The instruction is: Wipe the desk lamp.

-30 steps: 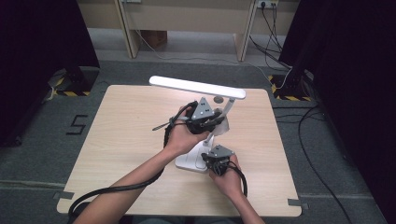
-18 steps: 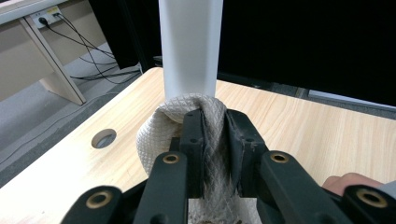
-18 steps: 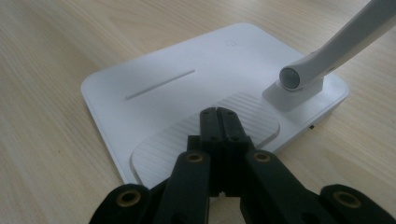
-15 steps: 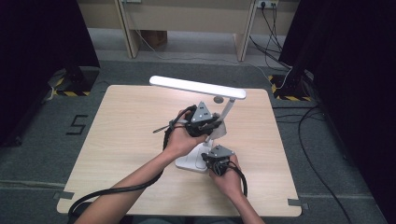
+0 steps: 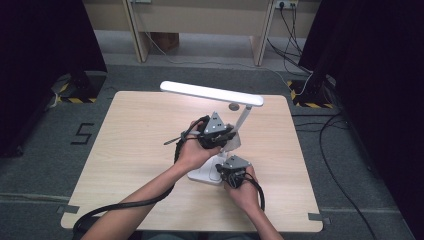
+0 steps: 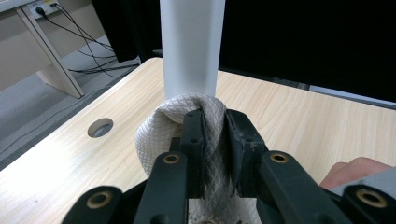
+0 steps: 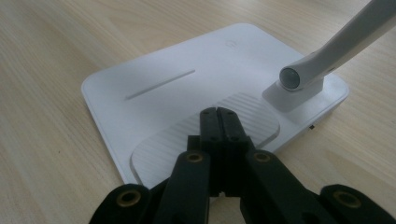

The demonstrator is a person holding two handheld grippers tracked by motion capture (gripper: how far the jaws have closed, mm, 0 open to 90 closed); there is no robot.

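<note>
Near worktop centre, our left tool [image 6: 215, 140], clamped on a white quilted cloth [image 6: 159, 135], has slid slightly up the white desk lamp's stem [image 6: 189, 46]; wiping proceeds. At five o'clock our right tool [image 7: 218, 114], jaws together, steadies the flat white base [image 7: 187, 70].

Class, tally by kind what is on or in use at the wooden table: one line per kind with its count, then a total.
Desk lamp: 1
Cloth: 1
Grippers, left gripper and right gripper: 2
Total: 4
</note>
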